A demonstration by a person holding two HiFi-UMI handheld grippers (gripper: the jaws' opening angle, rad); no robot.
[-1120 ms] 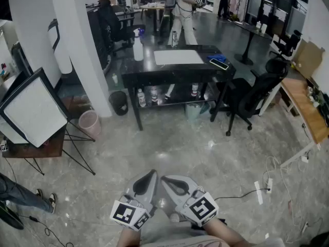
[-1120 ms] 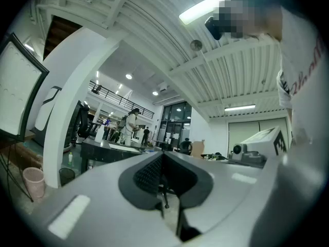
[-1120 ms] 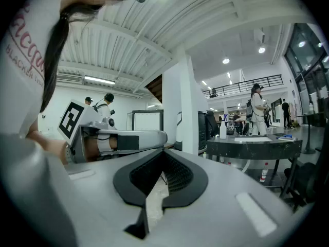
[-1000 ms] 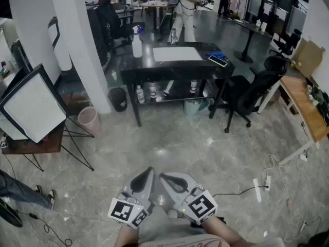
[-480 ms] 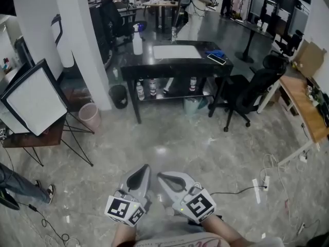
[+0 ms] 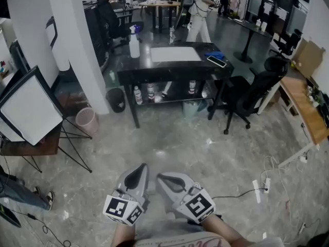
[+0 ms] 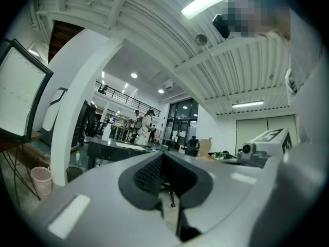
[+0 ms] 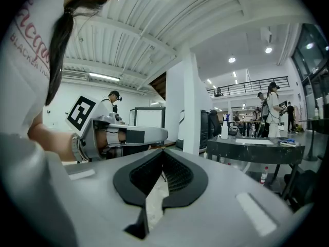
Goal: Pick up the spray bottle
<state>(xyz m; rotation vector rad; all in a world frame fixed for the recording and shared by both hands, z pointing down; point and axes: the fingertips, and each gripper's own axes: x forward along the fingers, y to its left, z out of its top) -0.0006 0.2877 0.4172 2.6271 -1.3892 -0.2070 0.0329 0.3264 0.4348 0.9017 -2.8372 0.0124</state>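
Approach: left hand-held gripper (image 6: 140, 169) and right hand-held gripper (image 6: 161, 179) pressed together, empty; spray bottle (image 6: 134, 45) at 12 o'clock on desk (image 6: 175, 69); next, likely advance and spread jaws.

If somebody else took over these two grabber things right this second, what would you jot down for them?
Left gripper: shut, empty, held low by the body.
Right gripper: shut, empty, right beside it.
Spray bottle: upright at the far left corner of the black table, across the floor from the grippers.
Done: nothing; the bottle is untouched.
Left: walk to the table, open a gripper, close on the bottle, lift.
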